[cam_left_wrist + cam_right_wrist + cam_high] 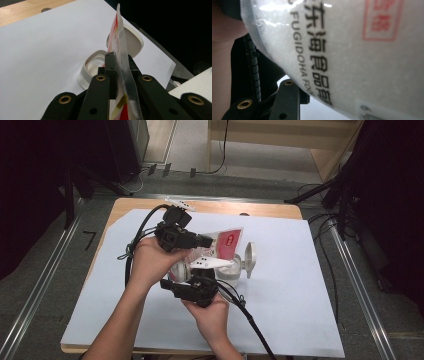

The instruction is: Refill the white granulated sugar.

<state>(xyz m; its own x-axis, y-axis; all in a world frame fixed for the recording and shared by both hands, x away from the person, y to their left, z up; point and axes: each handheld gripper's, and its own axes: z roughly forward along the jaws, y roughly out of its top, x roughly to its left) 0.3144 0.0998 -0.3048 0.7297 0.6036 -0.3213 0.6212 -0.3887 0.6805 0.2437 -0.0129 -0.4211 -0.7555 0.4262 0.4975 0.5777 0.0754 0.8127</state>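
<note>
The pouch of white granules hangs tilted over the open white container at mid-desk, seemingly for pouring. The left gripper pinches its edge between its fingers, steadying it from nine o'clock. The right gripper sits at six o'clock; its fingers' state I cannot tell. The flip lid stands open at three o'clock.

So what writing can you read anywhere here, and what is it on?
"FUGIDOHA FO…", cut off, runs in black on the bag.
Black Chinese characters beside it: only partly legible.
Red boxed stamp on the bag: too blurred.
Red label on the bag in the high view: too small.
</note>
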